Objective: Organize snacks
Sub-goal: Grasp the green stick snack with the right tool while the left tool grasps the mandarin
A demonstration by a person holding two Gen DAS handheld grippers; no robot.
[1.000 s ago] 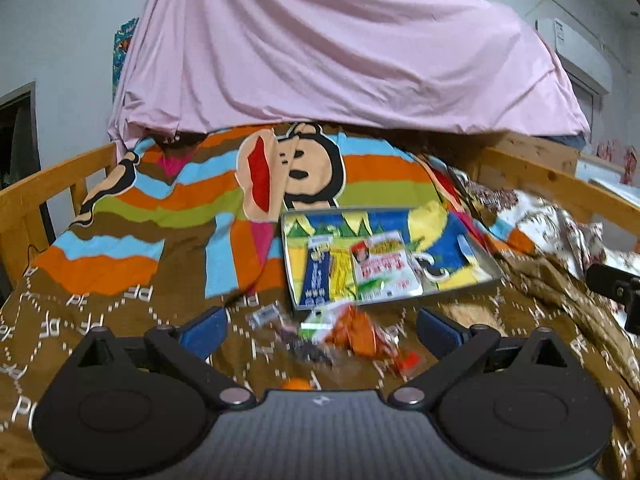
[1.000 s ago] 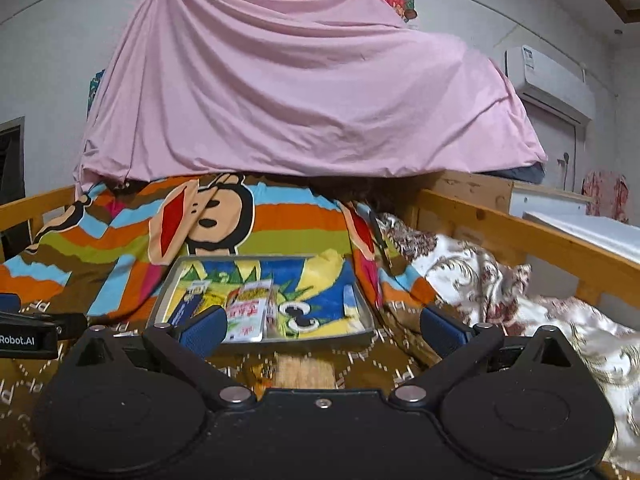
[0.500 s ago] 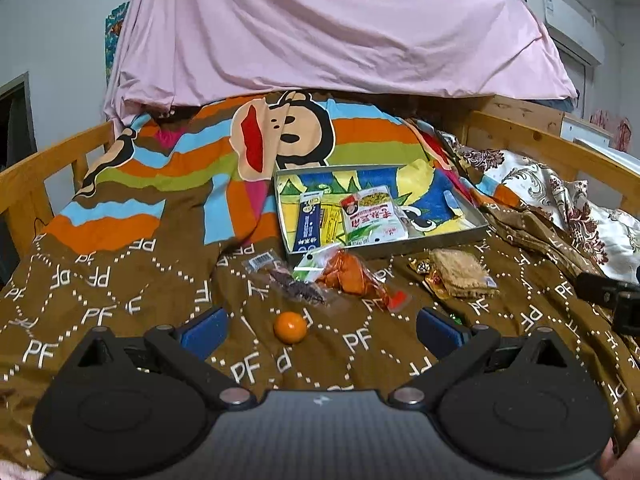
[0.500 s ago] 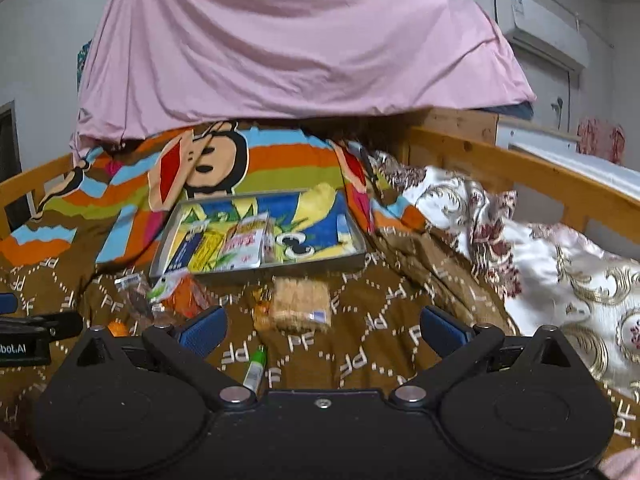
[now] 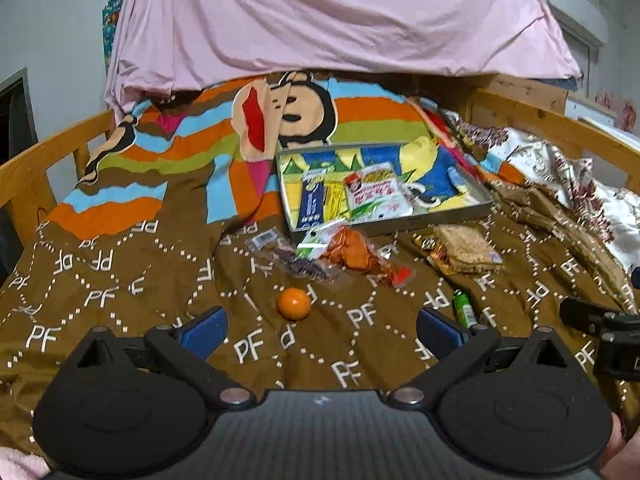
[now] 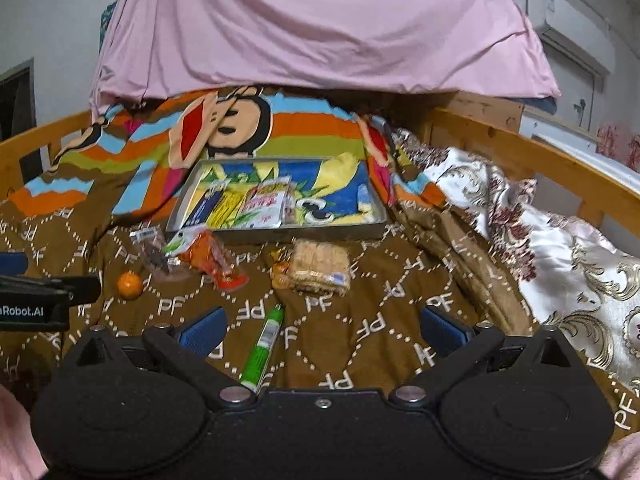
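Observation:
A metal tray [image 5: 460, 216] [image 6: 280, 235] with a cartoon lining lies on the bed and holds a blue packet [image 5: 311, 200] and a white and red packet [image 5: 376, 194]. In front of it lie an orange snack bag [image 5: 352, 254] [image 6: 208, 258], a dark clear packet [image 5: 302, 266], a cracker pack [image 5: 464, 248] [image 6: 318, 266], a small orange [image 5: 294, 303] [image 6: 130, 285] and a green tube [image 5: 463, 306] [image 6: 262, 346]. My left gripper [image 5: 320, 330] is open and empty just behind the orange. My right gripper [image 6: 320, 328] is open and empty over the green tube.
A brown patterned blanket [image 5: 100, 280] covers the bed, with a striped monkey blanket [image 5: 296, 120] behind the tray. Wooden rails [image 5: 44, 152] [image 6: 560, 164] run along both sides. A pink sheet [image 5: 320, 20] hangs at the back. A floral quilt [image 6: 568, 248] lies at the right.
Both grippers have pulled back and tilted down from the tray. The loose snacks, the orange and the green tube have come into view. Both stay open.

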